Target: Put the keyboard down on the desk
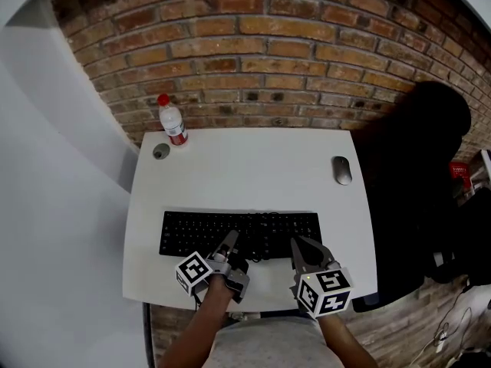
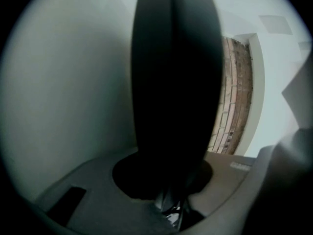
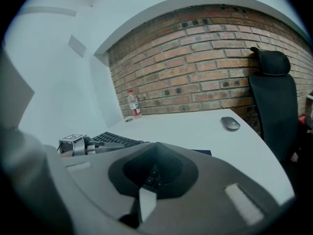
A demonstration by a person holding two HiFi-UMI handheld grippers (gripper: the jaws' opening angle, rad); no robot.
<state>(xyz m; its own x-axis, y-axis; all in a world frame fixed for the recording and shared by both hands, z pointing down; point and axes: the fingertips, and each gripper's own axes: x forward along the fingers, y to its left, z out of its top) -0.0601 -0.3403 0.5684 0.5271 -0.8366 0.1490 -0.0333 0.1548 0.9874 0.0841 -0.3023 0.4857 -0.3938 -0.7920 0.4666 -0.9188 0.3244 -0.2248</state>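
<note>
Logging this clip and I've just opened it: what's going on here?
A person holds a two-jaw gripper in each hand. The left gripper and right gripper both appear closed on the near edge of the black keyboard, which lies level on the white desk or barely above it. A mouse and a bottle sit farther back.

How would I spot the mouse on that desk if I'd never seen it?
On the white desk against the brick wall, look past the right end of the black keyboard, toward the black chair. The mouse lies alone: a small grey oval, unlike the upright bottle at the far left.
</note>
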